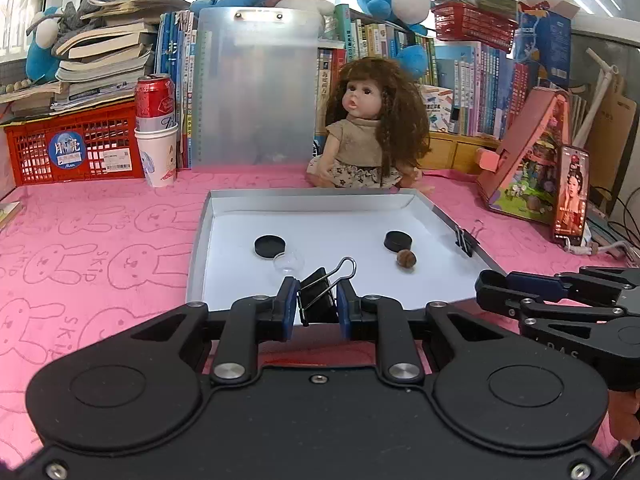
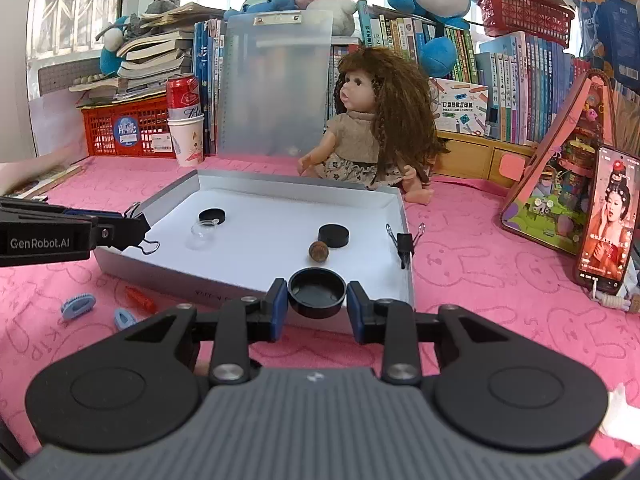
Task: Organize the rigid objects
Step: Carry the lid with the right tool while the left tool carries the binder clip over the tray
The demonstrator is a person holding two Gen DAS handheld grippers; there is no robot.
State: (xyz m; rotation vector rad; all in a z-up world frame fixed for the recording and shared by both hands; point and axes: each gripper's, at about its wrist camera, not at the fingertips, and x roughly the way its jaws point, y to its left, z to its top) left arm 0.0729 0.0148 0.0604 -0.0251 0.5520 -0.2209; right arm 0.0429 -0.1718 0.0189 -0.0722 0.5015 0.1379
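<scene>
A shallow white tray (image 1: 304, 200) (image 2: 280, 182) lies on the pink cloth. In it are two black caps (image 1: 270, 246) (image 1: 397, 240), a clear lid (image 1: 289, 262) and a brown nut (image 1: 406, 258). My left gripper (image 1: 318, 304) is shut on a black binder clip (image 1: 320, 294) at the tray's near edge; it shows in the right wrist view (image 2: 138, 232). My right gripper (image 2: 317, 304) is shut on a black round cap (image 2: 317, 292) over the tray's near right edge. A second binder clip (image 1: 466, 240) (image 2: 405, 244) sits on the tray's right rim.
A doll (image 1: 370, 128) sits behind the tray, with a clear clipboard (image 1: 256, 88), a can in a paper cup (image 1: 156, 128), a red basket (image 1: 76, 148) and books. A phone (image 2: 606, 216) and toy house (image 2: 560, 172) stand right. Blue clips (image 2: 78, 306) and an orange piece (image 2: 140, 298) lie on the cloth.
</scene>
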